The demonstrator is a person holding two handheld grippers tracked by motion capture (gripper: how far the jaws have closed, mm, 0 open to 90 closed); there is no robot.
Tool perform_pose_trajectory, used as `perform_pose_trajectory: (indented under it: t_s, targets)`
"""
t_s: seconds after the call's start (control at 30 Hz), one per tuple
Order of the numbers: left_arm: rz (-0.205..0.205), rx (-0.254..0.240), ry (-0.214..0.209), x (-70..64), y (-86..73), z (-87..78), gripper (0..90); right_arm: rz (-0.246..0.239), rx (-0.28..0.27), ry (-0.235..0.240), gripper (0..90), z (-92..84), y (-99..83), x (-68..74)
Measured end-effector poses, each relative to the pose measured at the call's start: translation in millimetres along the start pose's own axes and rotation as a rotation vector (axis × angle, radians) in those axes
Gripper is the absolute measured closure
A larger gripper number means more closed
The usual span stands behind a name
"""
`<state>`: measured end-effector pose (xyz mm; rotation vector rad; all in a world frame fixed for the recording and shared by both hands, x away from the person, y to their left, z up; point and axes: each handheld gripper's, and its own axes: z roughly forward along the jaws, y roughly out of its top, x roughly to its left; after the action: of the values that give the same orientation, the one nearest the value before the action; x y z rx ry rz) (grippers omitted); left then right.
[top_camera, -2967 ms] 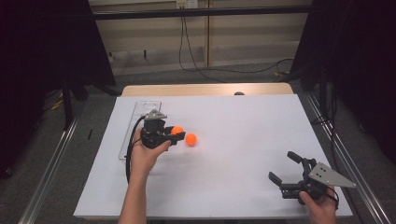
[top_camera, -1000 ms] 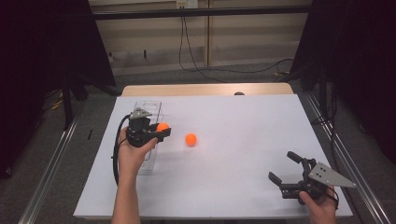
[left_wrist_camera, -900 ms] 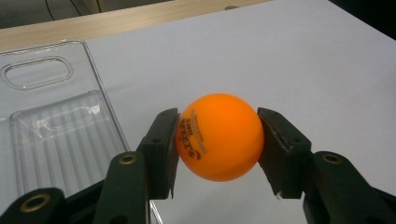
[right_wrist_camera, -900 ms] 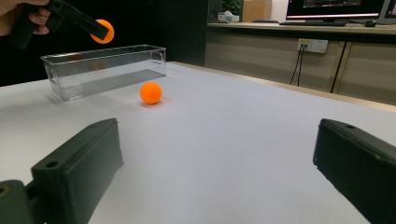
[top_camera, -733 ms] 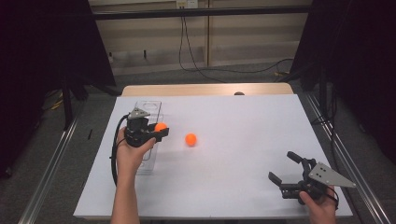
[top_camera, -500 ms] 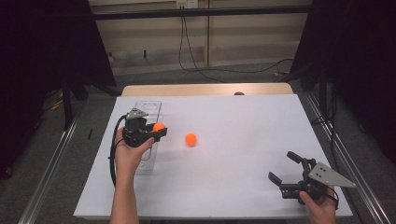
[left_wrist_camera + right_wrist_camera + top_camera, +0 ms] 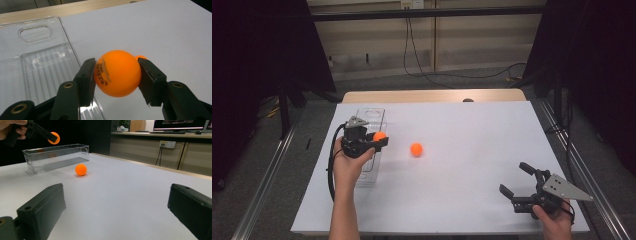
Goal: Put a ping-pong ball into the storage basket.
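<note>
A person's left gripper [image 7: 373,144] carries an orange ball [image 7: 117,73] in the air by the right-hand wall of a clear plastic bin [image 7: 368,116], its two black jaws clamped on opposite sides of the ball. The bin lies on the white table [image 7: 472,200] at about ten o'clock from the table's middle. Its long axis runs from six to twelve o'clock, away from the person, and the handle slot cut in its end wall sits at the far, twelve o'clock end. It looks empty.

A second orange ball [image 7: 416,149] rests loose on the table at about three o'clock from the bin, well apart from it. In the right gripper view it sits just in front of the bin's long wall.

The right gripper [image 7: 522,181] rests at about five o'clock, near the table's front edge, jaws spread wide with nothing between them, pointing roughly toward eleven o'clock.

By the look of things, the step in hand is the carry of the first ball to the bin. The next move seems to call for a short shift toward nine o'clock, so that the ball hangs squarely over the ribbed floor, then a parting of the jaws. A round ball has no axis to align, so only the spot over the bin matters; released too near the wall, it might bounce out.
</note>
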<state>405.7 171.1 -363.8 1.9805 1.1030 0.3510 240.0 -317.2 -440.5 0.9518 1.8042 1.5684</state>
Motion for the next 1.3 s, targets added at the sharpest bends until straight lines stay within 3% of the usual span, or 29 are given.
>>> perform_pose_trajectory:
  t_s: [0.9, 1.3]
  targets:
    - [-0.019, -0.007, 0.026, 7.2, -2.9, -3.0, 50.9, 0.000, 0.001, 0.003, 0.8, 0.2, -0.1, 0.1]
    - [-0.025, 0.007, 0.060, 12.6, -6.0, -3.3, 50.9, -0.002, 0.002, 0.004, 0.8, 0.3, -0.2, 0.1]
